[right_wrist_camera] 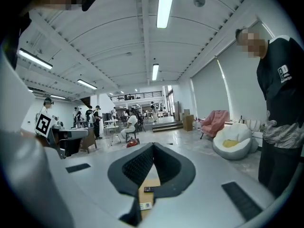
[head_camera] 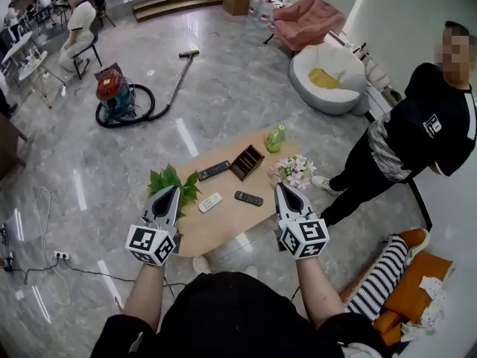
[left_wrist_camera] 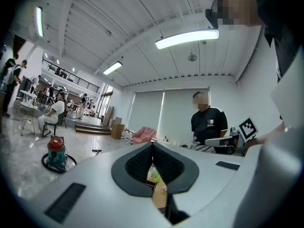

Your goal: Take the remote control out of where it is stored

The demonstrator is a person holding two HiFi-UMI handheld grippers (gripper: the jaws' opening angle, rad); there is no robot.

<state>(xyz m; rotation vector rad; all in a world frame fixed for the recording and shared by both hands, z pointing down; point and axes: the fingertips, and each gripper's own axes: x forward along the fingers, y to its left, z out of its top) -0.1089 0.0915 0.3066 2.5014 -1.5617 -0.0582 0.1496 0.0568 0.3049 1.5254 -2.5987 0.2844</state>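
Wood, pale and smooth, makes the oval counter. Only the head view shows all of it. A long black remote lies by the far edge, a white remote in the middle, and a second black remote just right of that. All three lie flat, outside the dark brown slotted box at the far edge. A leafy green plant sits at the left edge and soft flowers at the right edge. The left tongs and right tongs hover above the near edge. Their own views show bumpy black pads pressed together, holding nothing, with only a thin strip of counter below.
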